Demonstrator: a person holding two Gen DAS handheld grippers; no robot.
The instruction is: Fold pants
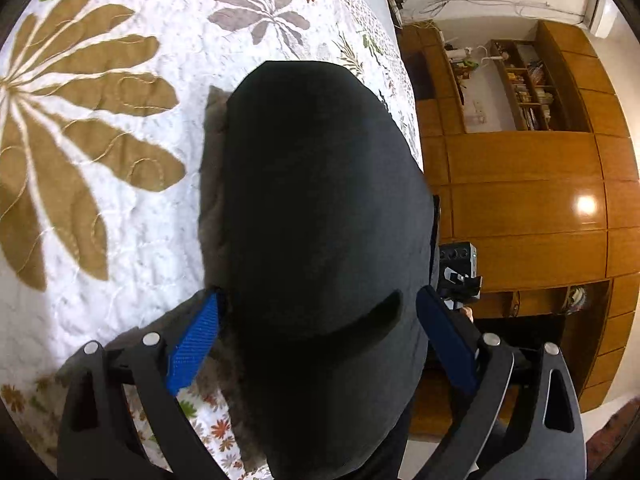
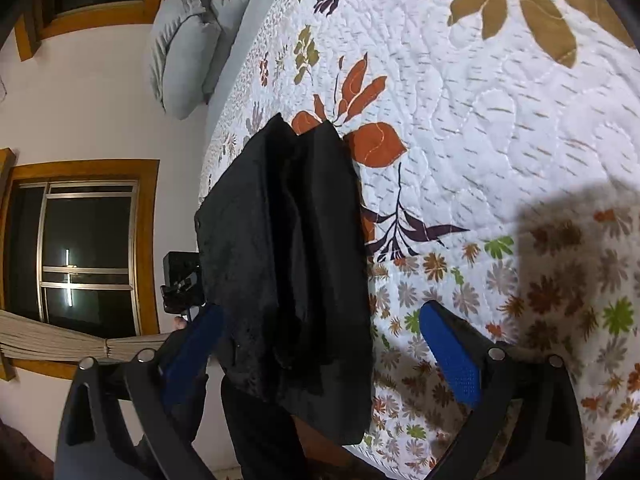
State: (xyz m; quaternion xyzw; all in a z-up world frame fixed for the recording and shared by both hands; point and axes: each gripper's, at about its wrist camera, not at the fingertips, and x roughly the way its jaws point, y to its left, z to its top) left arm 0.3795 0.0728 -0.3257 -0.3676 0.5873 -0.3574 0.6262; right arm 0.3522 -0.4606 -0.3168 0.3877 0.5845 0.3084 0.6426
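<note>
Two wrist views, both mostly filled by the bed's white quilted bedspread with brown, orange and purple leaf prints (image 1: 132, 200) (image 2: 500, 128). I read a wall of glossy orange-brown wooden cabinets (image 1: 528, 208) beyond the bed edge in the left view; in the right view, a wood-framed dark window (image 2: 84, 248) and grey pillows (image 2: 188, 44) at the head of the bed.

The black fabric pants (image 1: 320, 220) (image 2: 288, 264) hang bunched at the near edge of the bed, draped over the edge, part of them above the quilt.

Left gripper (image 1: 320, 344): jaws spread wide, the dark cloth sitting between the blue pads (image 1: 192, 344); I cannot tell if either pad touches it.

Right gripper (image 2: 320, 352): jaws likewise wide apart, cloth between them, nearer the left-hand pad (image 2: 196, 344); the other blue pad is over bare quilt.
</note>
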